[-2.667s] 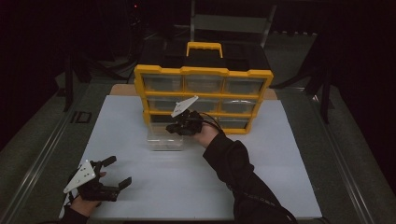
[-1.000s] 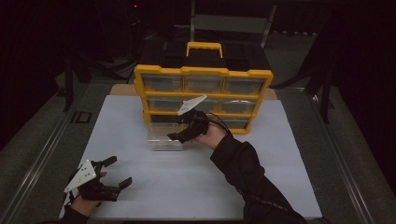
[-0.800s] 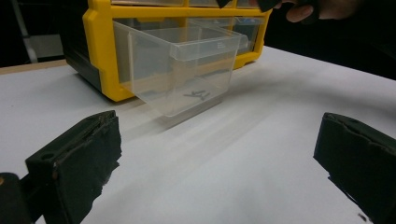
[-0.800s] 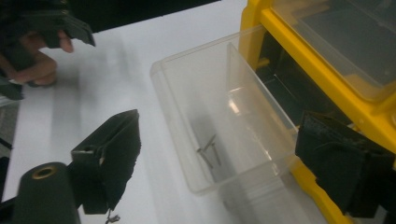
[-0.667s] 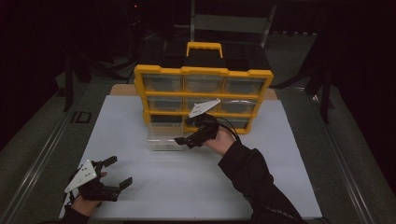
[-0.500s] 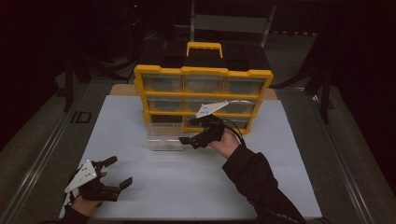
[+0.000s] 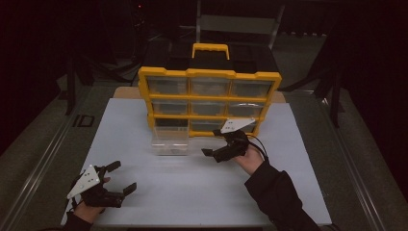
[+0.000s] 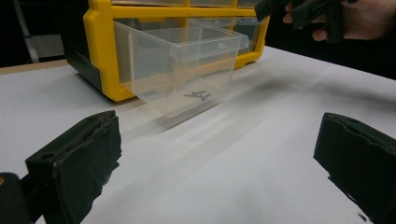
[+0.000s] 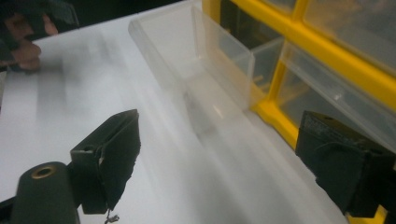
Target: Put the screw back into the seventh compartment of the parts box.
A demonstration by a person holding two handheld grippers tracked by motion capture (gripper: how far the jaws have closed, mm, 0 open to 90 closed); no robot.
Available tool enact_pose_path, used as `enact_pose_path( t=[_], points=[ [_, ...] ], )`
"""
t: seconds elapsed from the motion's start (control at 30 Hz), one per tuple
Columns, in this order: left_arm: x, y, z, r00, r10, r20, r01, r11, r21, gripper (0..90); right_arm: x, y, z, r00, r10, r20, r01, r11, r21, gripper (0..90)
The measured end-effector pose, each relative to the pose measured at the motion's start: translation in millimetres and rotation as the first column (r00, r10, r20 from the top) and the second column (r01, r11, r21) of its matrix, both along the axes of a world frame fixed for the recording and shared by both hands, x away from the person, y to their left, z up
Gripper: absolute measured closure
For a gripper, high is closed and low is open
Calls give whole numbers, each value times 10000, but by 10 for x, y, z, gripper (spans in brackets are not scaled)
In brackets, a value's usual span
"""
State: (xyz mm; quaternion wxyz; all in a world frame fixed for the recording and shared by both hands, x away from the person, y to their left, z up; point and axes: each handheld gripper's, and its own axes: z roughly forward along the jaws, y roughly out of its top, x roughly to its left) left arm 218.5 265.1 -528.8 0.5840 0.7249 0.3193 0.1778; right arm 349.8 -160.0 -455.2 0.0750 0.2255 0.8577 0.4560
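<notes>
Right tongs [image 7: 208,153], right of centre in the high view: jaws just opened wide with nothing between them, withdrawn rightward from the clear drawer [image 7: 170,142] they had been at a second earlier, so the pull-out looked finished and the drawer released. Left tongs [image 7: 115,179], lower left of the frame: agape, empty, unmoved on the white worktop [image 7: 192,192]. The drawer sat at frame centre, drawn out of the lower left bay of the yellow organiser [image 7: 210,102], long axis running from the cabinet toward the lower edge, handle lip nearest, few small dark parts [image 8: 196,95] inside.
</notes>
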Motion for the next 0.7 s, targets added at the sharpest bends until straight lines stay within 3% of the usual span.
enact_pose_path(
  t=[0.5, 0.7],
  points=[
    [-1, -2, 2, 10000, -10, 8, 10, 10000, -11, 7, -272, -348, -258, 9990, -385, 240, 388, 9991, -140, 139],
    [-3, -6, 3, 10000, -10, 0, 10, 10000, -16, 7, -388, -479, -328, 9977, -583, 356, 578, 9982, 138, 139]
  ],
)
